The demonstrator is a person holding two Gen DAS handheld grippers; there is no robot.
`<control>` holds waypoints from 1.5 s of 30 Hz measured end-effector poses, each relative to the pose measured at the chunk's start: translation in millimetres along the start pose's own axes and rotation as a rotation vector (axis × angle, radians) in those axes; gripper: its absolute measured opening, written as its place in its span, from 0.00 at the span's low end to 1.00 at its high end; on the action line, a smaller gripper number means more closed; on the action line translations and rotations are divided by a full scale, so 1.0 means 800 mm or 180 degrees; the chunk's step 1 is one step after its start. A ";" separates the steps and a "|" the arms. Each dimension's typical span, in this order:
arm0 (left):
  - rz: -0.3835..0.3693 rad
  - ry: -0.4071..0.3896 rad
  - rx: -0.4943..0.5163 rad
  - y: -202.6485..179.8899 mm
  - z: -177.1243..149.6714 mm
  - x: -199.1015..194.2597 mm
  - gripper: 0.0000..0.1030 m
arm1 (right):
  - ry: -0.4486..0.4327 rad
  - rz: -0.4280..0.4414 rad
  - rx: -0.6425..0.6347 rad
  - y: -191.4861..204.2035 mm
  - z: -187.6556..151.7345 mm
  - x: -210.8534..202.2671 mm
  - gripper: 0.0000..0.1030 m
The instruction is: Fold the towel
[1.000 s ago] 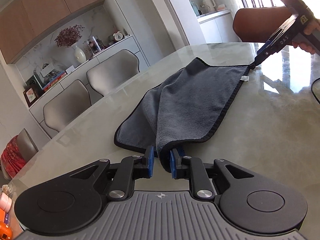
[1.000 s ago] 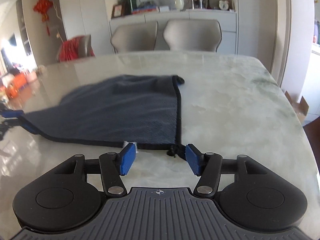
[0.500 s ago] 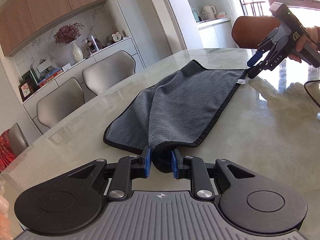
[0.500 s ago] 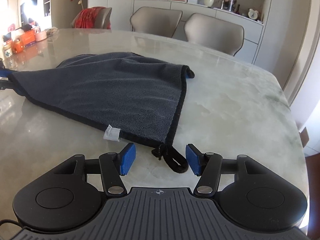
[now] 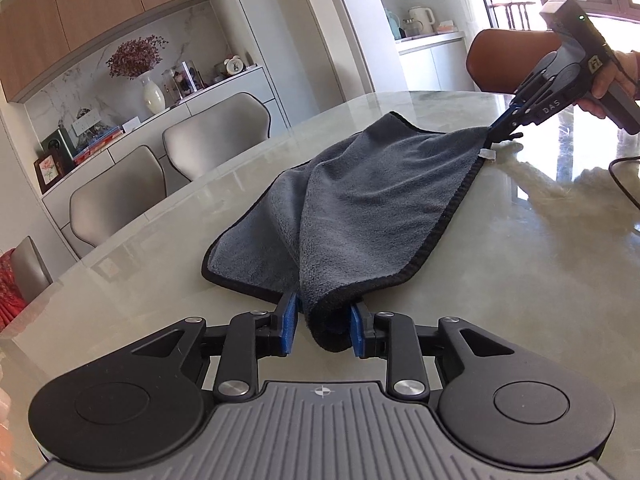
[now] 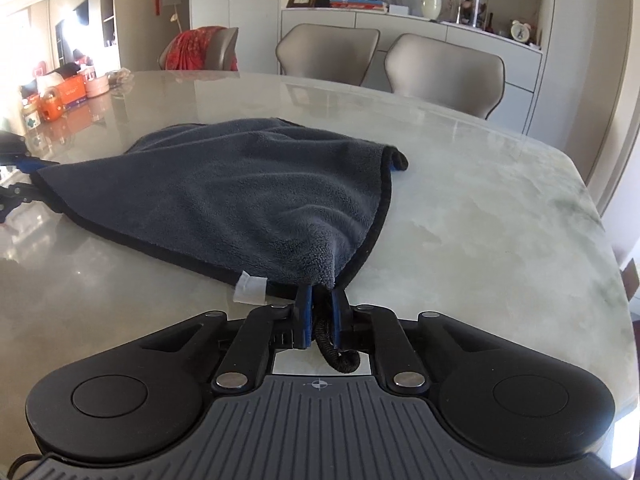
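Observation:
A dark grey towel (image 5: pixel 372 200) with black edging lies on the marble table (image 5: pixel 520 280), its near part lifted. My left gripper (image 5: pixel 323 330) is shut on one towel corner, which hangs bunched between the blue pads. My right gripper (image 6: pixel 320 312) is shut on the opposite corner with the black hanging loop (image 6: pixel 340 356), beside a white label (image 6: pixel 251 289). The towel (image 6: pixel 224 196) stretches between the two grippers. The right gripper also shows in the left wrist view (image 5: pixel 506 122), and the left gripper shows at the left edge of the right wrist view (image 6: pixel 16 184).
Beige chairs (image 5: pixel 216 136) stand along the far side of the table, with a sideboard (image 6: pixel 400 24) behind them. A brown chair (image 5: pixel 508 56) is at the table's end. Orange boxes and jars (image 6: pixel 60 96) sit at the table's far left. A cable (image 5: pixel 624 184) trails by the right gripper.
My right gripper has closed on the towel corner by the loop; it was open before. Both held corners have risen a little off the table.

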State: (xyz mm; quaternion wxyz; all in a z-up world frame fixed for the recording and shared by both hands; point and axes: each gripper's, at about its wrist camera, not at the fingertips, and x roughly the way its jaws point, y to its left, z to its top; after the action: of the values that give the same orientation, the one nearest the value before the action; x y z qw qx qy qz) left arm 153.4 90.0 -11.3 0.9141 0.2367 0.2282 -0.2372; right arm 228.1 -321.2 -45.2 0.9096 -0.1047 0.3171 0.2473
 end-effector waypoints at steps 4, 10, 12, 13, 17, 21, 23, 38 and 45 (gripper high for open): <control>-0.0021 -0.0094 0.0017 0.001 0.004 -0.015 0.26 | -0.0077 -0.0064 -0.0083 0.001 0.003 -0.051 0.09; -0.0163 -0.0138 0.0078 -0.010 0.004 -0.036 0.24 | -0.0026 -0.0124 -0.0192 0.015 -0.014 -0.113 0.09; -0.0165 -0.0132 0.0147 -0.015 0.002 -0.043 0.19 | 0.0009 -0.0128 -0.0231 0.022 -0.024 -0.133 0.09; -0.0166 -0.0124 0.0165 -0.017 0.001 -0.046 0.19 | 0.0034 -0.0127 -0.0218 0.026 -0.027 -0.139 0.08; -0.0209 -0.0094 0.0212 -0.020 -0.004 -0.056 0.19 | 0.0209 -0.0171 -0.0232 0.035 -0.051 -0.154 0.06; -0.0160 0.0009 0.0253 -0.022 -0.010 -0.057 0.19 | 0.0277 -0.0203 -0.0207 0.041 -0.067 -0.152 0.06; -0.0099 0.0052 0.0264 -0.018 -0.013 -0.056 0.19 | 0.0231 -0.0224 -0.0123 0.035 -0.064 -0.150 0.08; -0.0002 0.0042 -0.0143 0.048 0.046 0.060 0.36 | -0.0050 -0.0388 0.0000 -0.040 0.021 -0.035 0.36; 0.0140 0.0206 -0.0629 0.099 0.061 0.130 0.43 | -0.0032 -0.0318 0.0278 -0.083 0.054 0.046 0.36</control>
State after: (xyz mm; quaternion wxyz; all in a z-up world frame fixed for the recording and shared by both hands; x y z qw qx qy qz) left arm 292.8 91.0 -2.3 0.9302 0.1579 0.2747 -0.1856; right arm 309.9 -349.1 -32.8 0.9261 -0.0792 0.3174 0.1880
